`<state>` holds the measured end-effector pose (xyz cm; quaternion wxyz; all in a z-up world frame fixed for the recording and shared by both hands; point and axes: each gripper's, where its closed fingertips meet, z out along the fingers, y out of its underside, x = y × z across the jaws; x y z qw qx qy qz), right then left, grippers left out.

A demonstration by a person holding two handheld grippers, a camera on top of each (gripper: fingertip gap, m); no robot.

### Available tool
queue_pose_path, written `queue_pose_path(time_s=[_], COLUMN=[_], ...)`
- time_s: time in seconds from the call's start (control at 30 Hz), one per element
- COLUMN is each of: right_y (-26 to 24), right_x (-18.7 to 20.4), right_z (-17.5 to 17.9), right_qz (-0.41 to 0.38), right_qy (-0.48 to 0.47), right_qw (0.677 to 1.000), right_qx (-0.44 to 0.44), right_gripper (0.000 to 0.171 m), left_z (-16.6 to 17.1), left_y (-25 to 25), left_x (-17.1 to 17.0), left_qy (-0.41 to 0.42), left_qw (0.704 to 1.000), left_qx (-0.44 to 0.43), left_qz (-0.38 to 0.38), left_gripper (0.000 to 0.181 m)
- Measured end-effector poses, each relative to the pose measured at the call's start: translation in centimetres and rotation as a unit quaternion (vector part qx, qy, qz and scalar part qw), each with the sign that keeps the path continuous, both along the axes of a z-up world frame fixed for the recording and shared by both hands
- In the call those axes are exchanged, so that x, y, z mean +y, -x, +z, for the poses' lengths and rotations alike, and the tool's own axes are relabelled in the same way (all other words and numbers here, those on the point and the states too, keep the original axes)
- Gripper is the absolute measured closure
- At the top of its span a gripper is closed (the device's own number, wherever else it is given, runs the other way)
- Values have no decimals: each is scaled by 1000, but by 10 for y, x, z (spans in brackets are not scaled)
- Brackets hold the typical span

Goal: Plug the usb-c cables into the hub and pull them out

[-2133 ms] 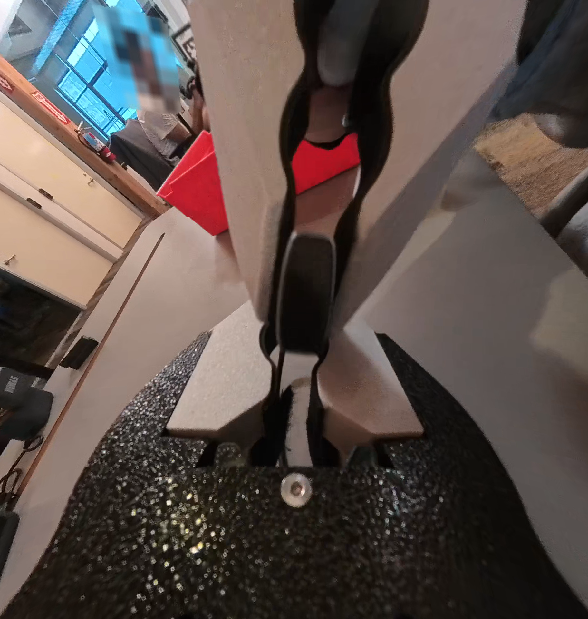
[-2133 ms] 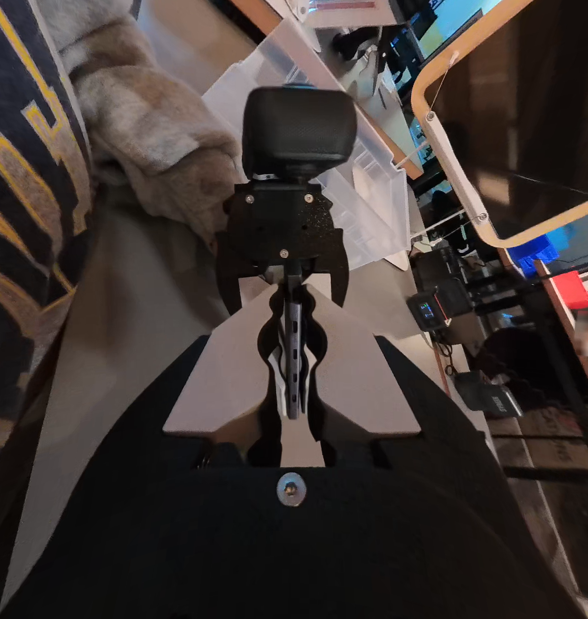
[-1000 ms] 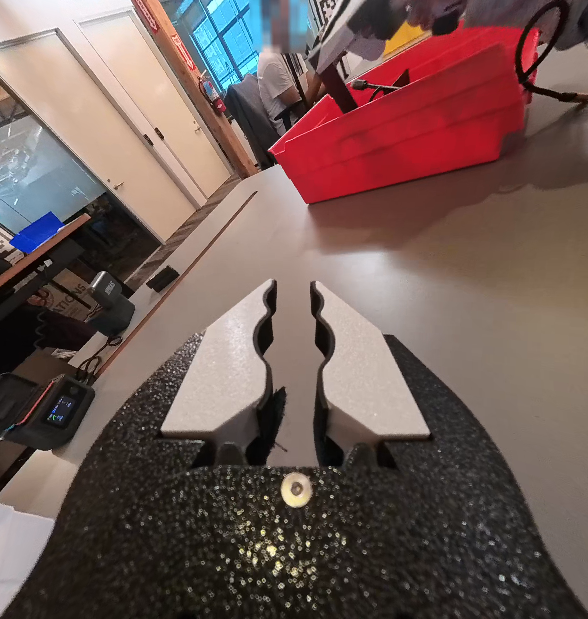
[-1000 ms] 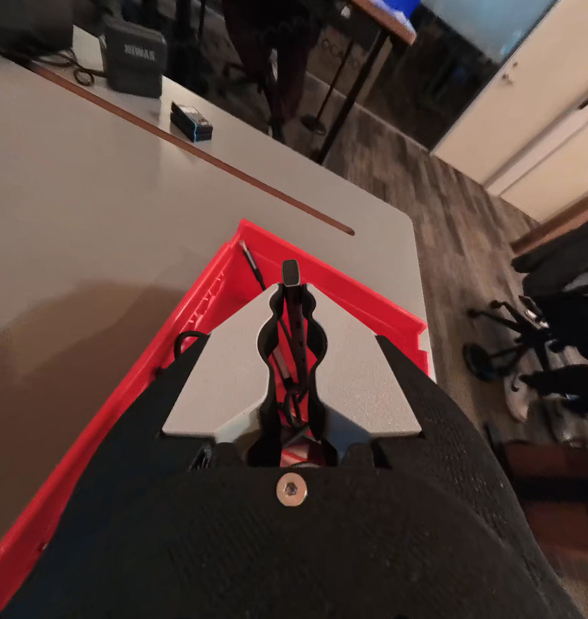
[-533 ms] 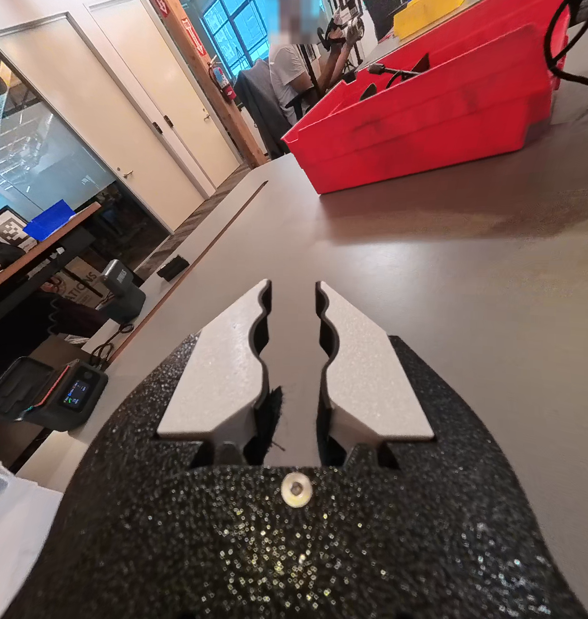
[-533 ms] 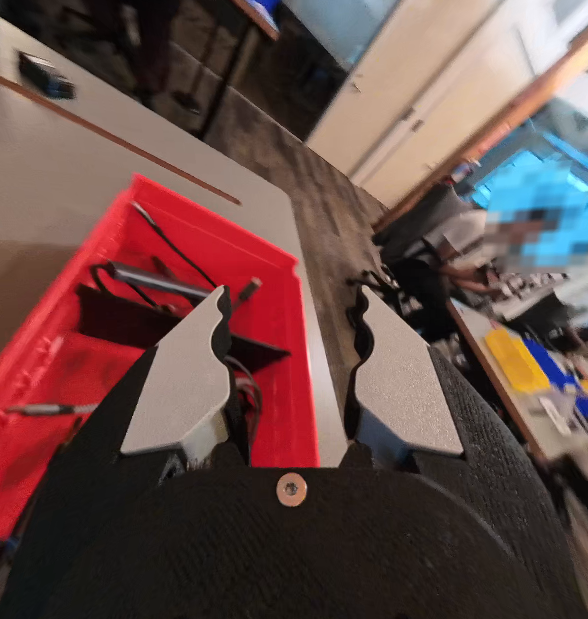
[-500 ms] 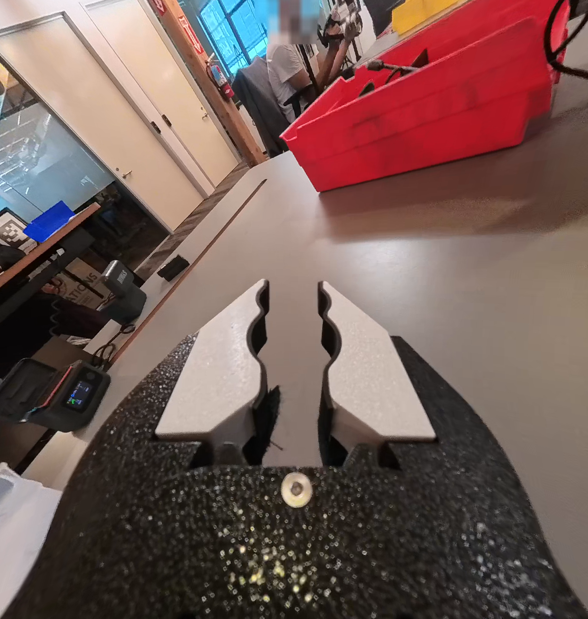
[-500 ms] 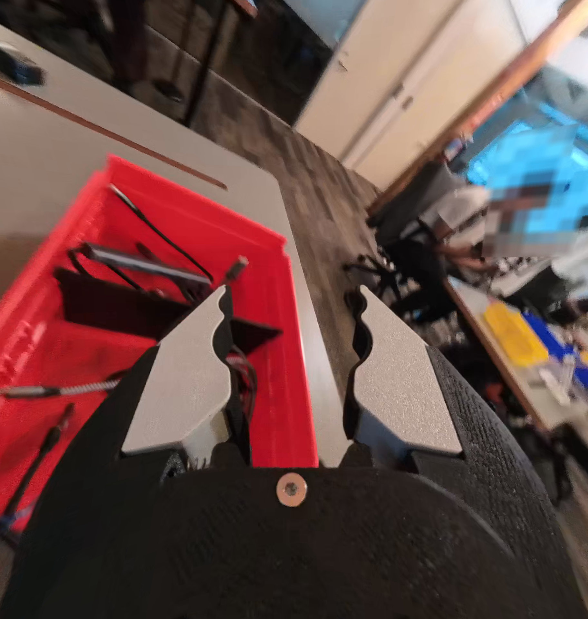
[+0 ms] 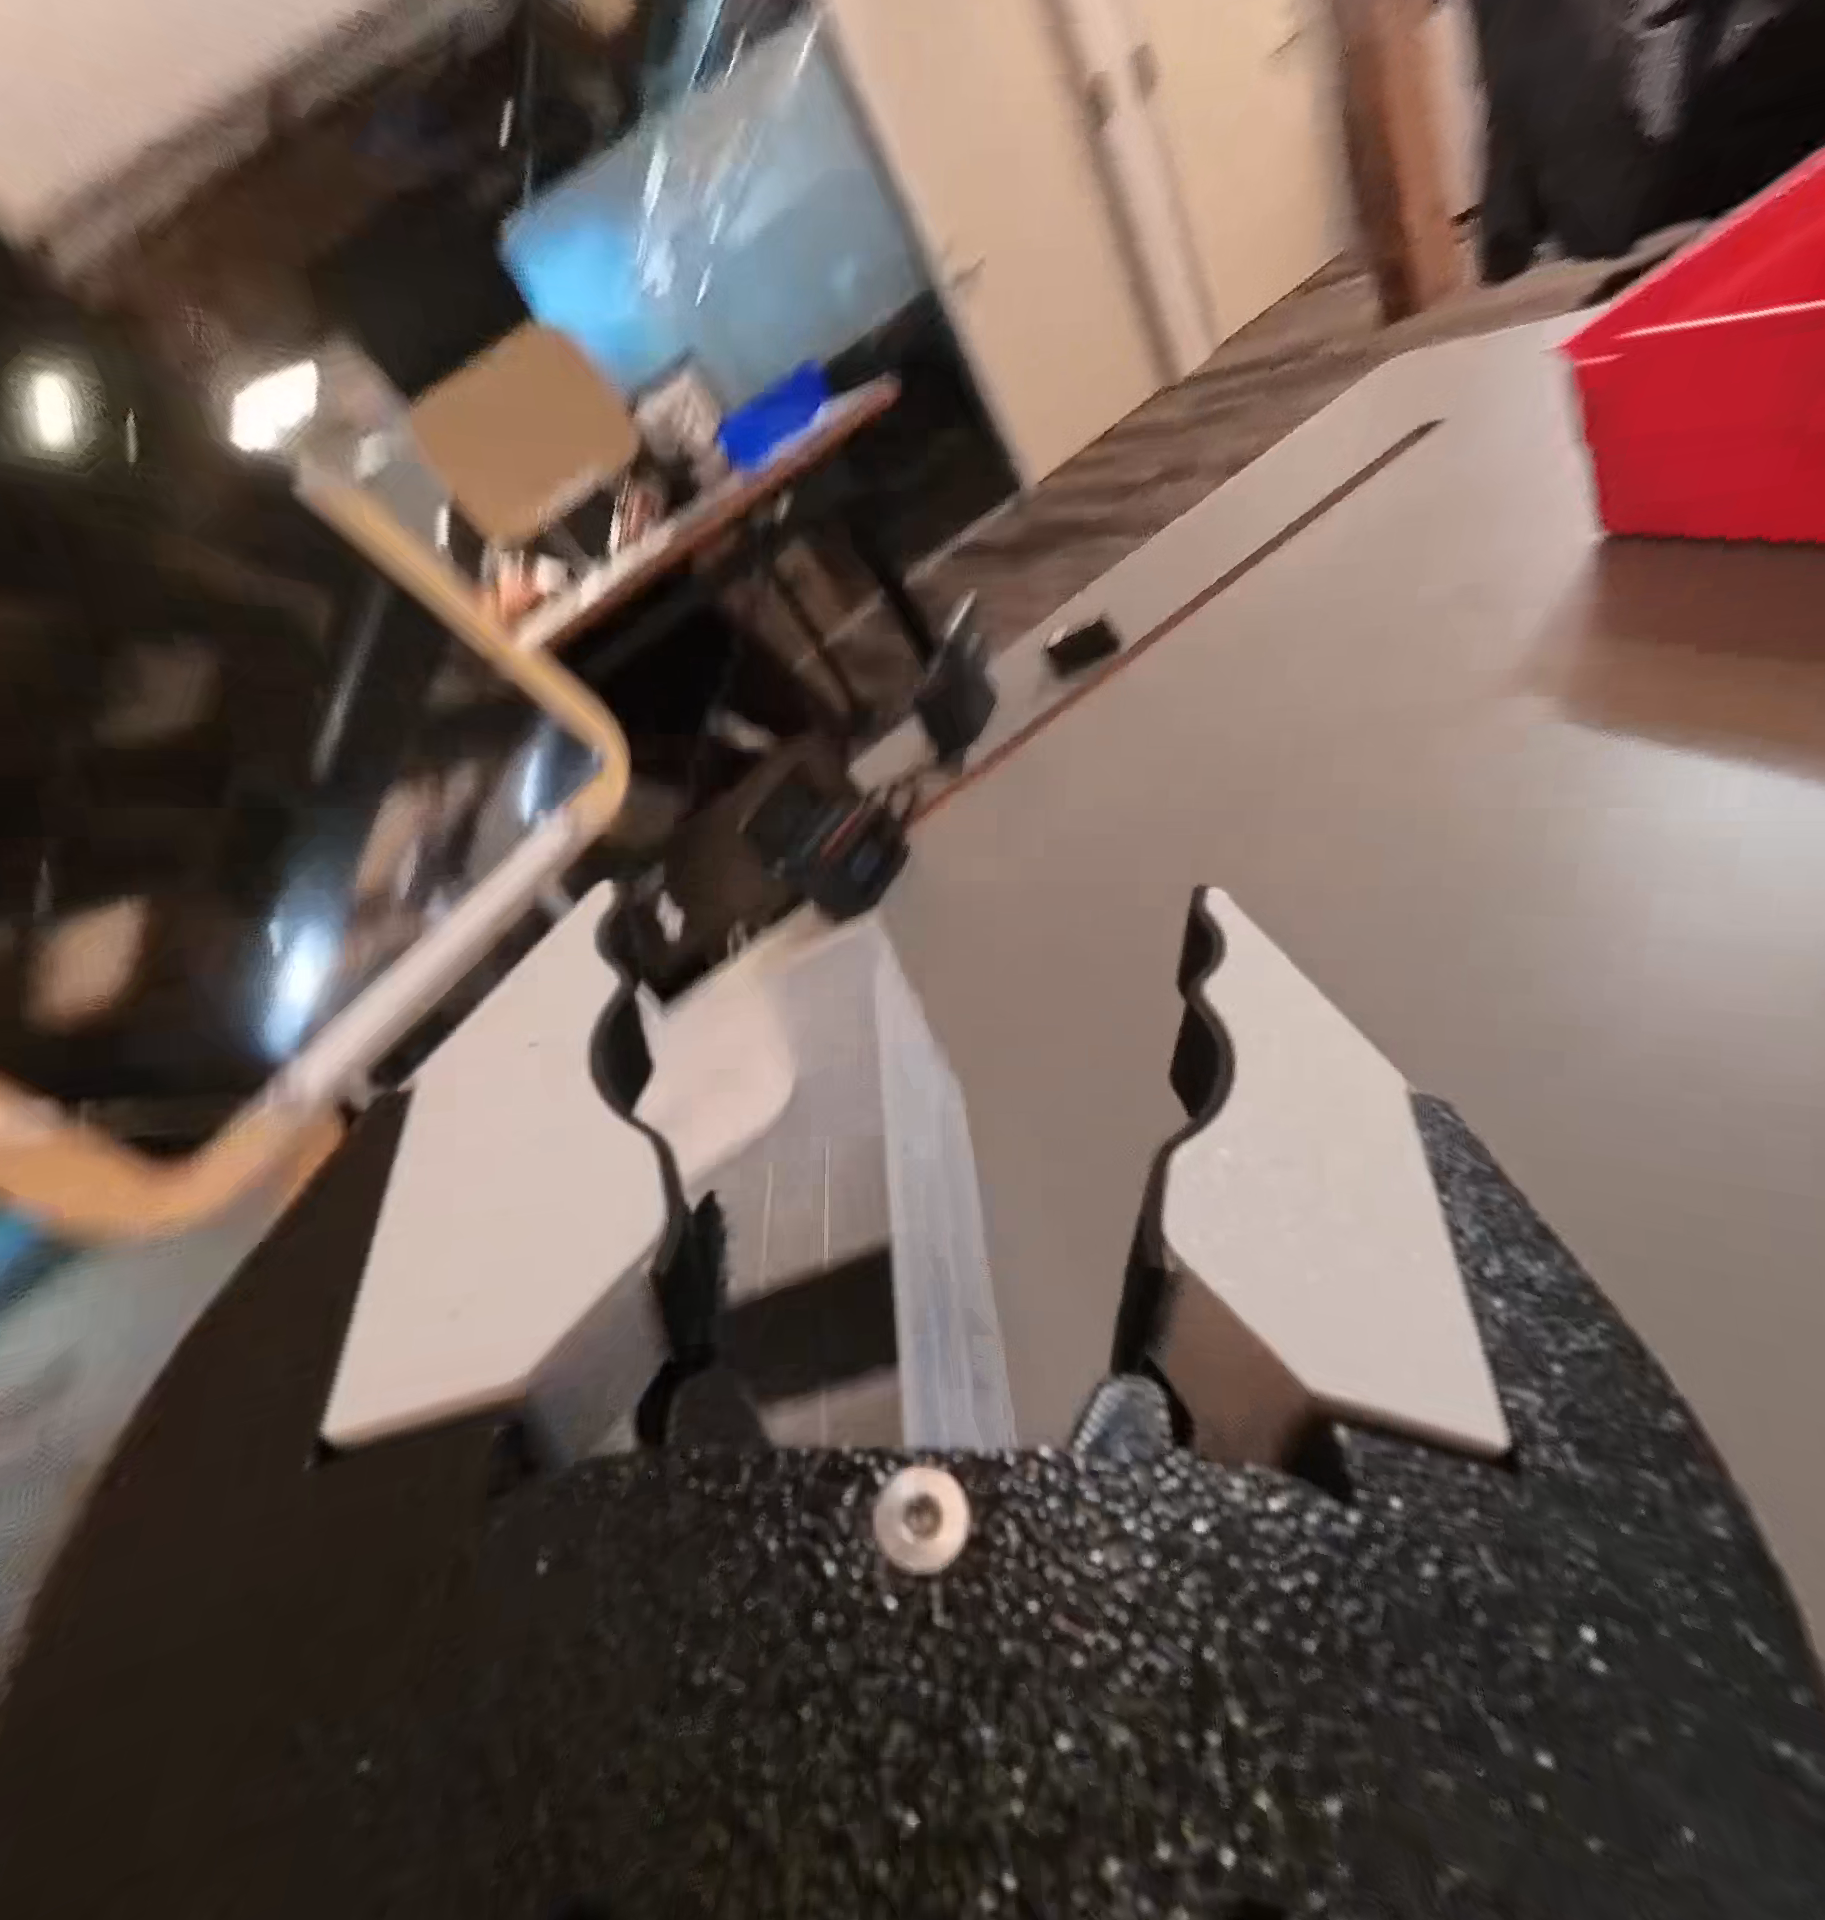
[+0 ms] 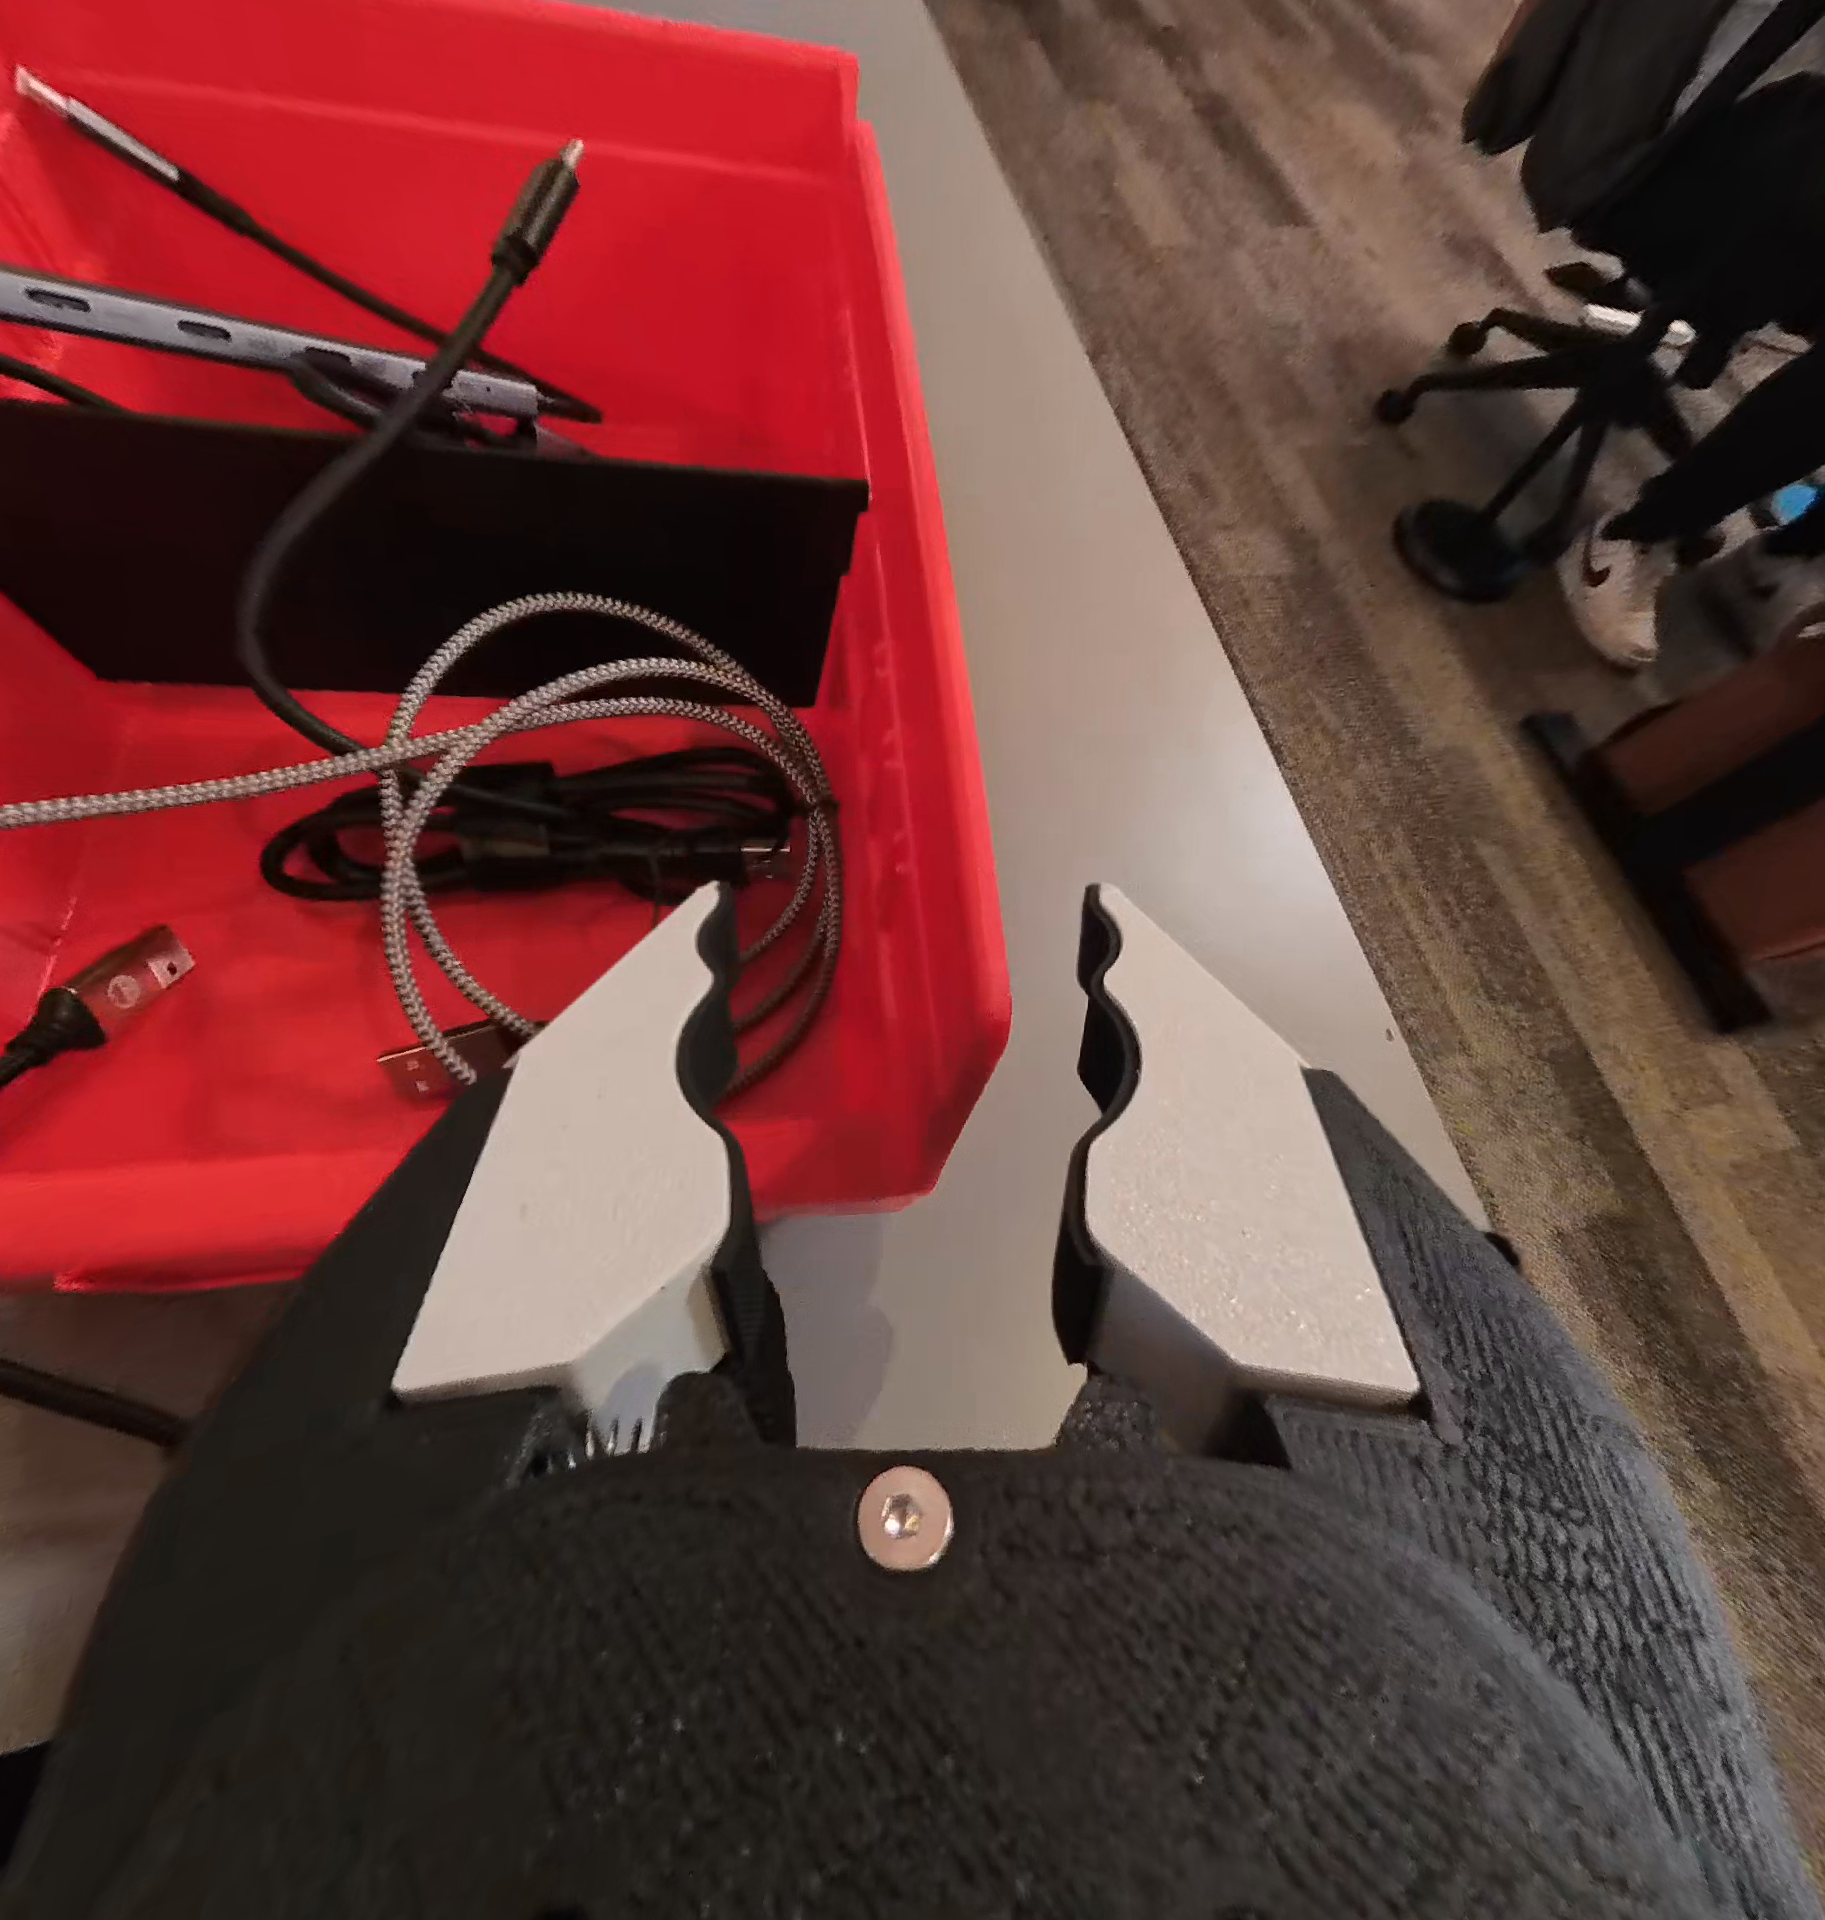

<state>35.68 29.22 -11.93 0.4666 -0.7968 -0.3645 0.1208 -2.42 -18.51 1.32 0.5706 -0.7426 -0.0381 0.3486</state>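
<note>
A red bin (image 10: 918, 727) sits on the grey table (image 10: 1095, 727). In its far compartment lies a slim grey hub (image 10: 212, 332) with a black USB-C cable (image 10: 534, 218) leaning across it. In the near compartment lie a braided grey cable (image 10: 617, 686), a coiled black cable (image 10: 534, 831) and a loose USB-A plug (image 10: 139, 971). My right gripper (image 10: 903, 904) is open and empty, just above the bin's near right corner. My left gripper (image 9: 903, 914) is open and empty over the table's left part; the view is blurred. The bin's corner (image 9: 1739, 416) shows at its far right.
A black divider (image 10: 420, 551) splits the bin. The table's right edge (image 10: 1334, 935) drops to a carpeted floor with a chair base (image 10: 1531, 416) and a person's shoe (image 10: 1614, 603). In the left wrist view a phone-like device (image 9: 295, 831) stands close at left, and small black devices (image 9: 856, 852) sit by the table seam. The gap from one gripper's tips to the other's is roughly 65 cm. To reach the loose USB-A plug (image 10: 139, 971) in a straight line is about 12 cm for my right fingers, about 45 cm for my left.
My right gripper let go of a cable plug over the bin, opened and drew back to the bin's near right corner. My left gripper swung left and opened wider.
</note>
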Motion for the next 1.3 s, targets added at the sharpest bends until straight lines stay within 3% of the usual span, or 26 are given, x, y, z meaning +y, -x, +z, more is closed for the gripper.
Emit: queue_pose_path(time_s=[0.03,0.1,0.23,0.4,0.53,0.77,1.03,1.3], right_y=[0,0,-1,-2,4,27,77,136], right_x=[1,3,4,7,2,-21,-47,-97], right_z=[-2,-3,-11,-10,-11,-10,-10,-9], right_qz=[3,-2,-16,-28,-1,72,130,179], right_qy=[1,-6,-16,-16,10,26,5,8], right_qw=[1000,1000,999,999,1000,995,991,983], right_qx=[-5,-17,-42,-21,20,56,35,33], right_gripper=[109,124,134,149,160,168,166,166], left_z=[-4,-24,-84,-148,-173,-171,-161,-98], left_y=[12,37,24,12,14,8,-1,-17], left_x=[-18,-58,-93,-119,-127,-116,-119,-115], left_qy=[0,-8,5,103,180,231,194,130], left_qw=[998,979,942,929,920,936,956,979], left_qx=[-48,-158,-310,-323,-305,-242,-190,-104], left_qz=[35,126,126,149,166,105,109,116], left_gripper=[74,83,85,103,144,179,178,178])
